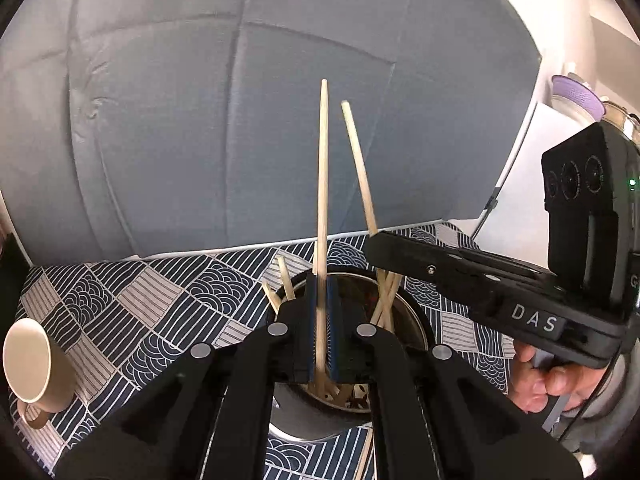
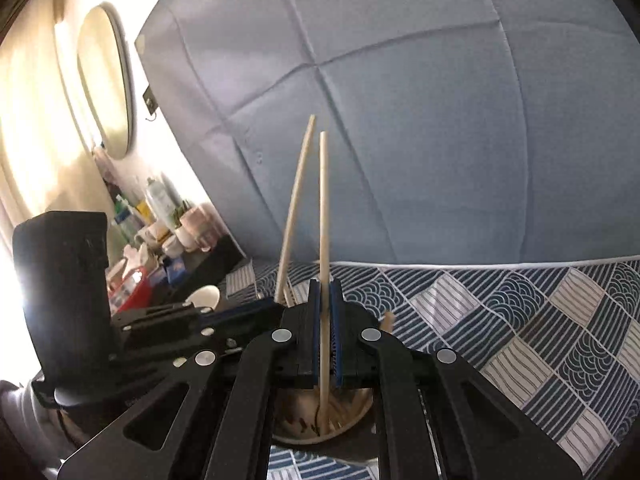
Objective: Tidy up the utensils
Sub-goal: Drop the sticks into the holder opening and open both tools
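Two black grippers — the left gripper (image 1: 320,304) and right gripper (image 2: 325,300) — each pinch one upright wooden chopstick (image 1: 322,168). Both hang over a round metal container (image 1: 404,312) of chopsticks on a patterned blue tablecloth (image 1: 132,300).

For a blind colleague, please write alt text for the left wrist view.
The left gripper is shut on an upright wooden chopstick over a metal holder with more chopsticks. The right gripper beside it holds another; a beige mug lies left.
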Tool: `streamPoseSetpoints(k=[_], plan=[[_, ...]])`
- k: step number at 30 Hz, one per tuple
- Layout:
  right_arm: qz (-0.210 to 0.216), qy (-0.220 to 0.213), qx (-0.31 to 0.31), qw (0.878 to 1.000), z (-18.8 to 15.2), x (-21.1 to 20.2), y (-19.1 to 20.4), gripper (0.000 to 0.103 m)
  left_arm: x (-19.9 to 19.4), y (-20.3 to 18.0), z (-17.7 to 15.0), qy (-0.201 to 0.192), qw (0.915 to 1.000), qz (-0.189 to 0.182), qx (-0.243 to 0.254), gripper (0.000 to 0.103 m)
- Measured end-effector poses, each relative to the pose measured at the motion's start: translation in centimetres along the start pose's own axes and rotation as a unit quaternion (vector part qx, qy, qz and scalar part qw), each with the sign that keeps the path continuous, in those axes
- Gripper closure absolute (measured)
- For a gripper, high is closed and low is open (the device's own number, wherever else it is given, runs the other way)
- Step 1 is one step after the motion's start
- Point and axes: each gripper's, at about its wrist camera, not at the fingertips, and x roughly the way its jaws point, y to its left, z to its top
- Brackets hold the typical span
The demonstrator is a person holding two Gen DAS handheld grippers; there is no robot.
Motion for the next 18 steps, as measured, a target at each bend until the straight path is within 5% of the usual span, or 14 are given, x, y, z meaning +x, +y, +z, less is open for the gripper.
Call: streamPoseSetpoints(k=[11, 15, 18], plan=[[-0.018, 0.008, -0.016, 1.000, -2.0, -2.0, 0.2, 0.094, -0.9, -0.4, -2.5, 0.002, 0.9999, -0.016, 0.001, 0.097], [-0.031, 0.002, -0.015, 0.999, -2.3, -3.1, 0.1, 0.092, -2.0, 0.4, -2.6, -0.005, 0.9997, -0.013, -0.021, 0.080], [-0.042, -0.006, -0.006, 0.999, -2.3, -4.1, -0.2, 0.074, -2.8, 0.9, -2.5, -0.008, 0.9996, -0.004, -0.028, 0.066]])
